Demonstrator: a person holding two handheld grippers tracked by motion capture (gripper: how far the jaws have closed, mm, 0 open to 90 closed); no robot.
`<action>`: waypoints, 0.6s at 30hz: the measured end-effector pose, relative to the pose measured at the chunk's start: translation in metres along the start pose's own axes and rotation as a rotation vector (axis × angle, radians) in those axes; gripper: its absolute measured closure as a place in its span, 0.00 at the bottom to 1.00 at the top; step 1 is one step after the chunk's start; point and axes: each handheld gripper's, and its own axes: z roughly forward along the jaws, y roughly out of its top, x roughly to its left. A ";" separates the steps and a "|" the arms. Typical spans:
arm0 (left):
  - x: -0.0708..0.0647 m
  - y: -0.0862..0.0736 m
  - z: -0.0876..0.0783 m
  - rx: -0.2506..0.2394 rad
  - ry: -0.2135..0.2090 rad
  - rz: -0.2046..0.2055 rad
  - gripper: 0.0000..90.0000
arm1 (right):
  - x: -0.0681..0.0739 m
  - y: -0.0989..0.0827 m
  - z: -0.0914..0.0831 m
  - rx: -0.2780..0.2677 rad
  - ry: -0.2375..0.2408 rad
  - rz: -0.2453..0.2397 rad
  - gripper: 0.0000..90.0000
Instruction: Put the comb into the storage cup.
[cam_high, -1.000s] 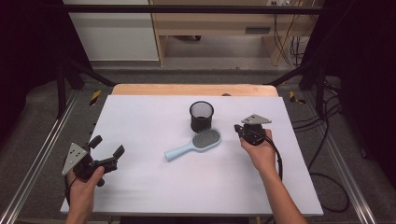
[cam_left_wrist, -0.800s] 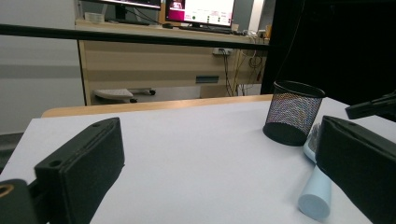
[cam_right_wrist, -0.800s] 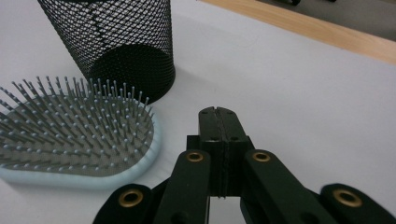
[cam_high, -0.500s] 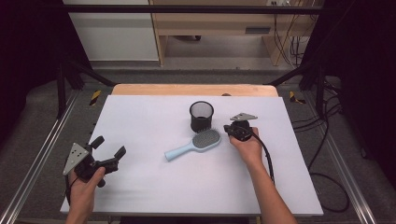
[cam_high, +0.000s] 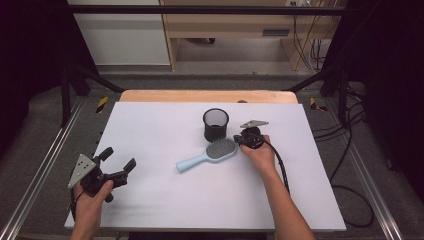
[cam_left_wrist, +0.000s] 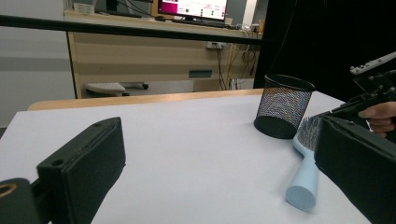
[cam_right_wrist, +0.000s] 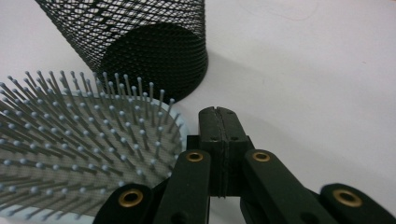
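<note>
Now right claw (cam_high: 240, 139), clenched empty, hovering beside brush (cam_high: 208, 154) head; handle pointing toward released left claw (cam_high: 120, 165), sitting well apart on bench (cam_high: 165, 125).

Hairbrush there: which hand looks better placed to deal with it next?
The right. Its tool, jaws shut, sits right at the hairbrush head beside the cup. The left tool is open but far off near the table's corner.
</note>
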 end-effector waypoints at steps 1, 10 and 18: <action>0.000 0.000 0.000 0.001 -0.001 0.000 0.02 | 0.000 0.000 0.000 0.000 0.000 0.000 1.00; -0.003 -0.002 0.002 0.032 -0.028 -0.009 0.02 | 0.012 -0.003 0.002 0.023 0.032 -0.026 1.00; -0.006 -0.002 0.003 0.052 -0.046 -0.001 0.03 | 0.048 -0.001 0.007 0.024 0.087 -0.075 1.00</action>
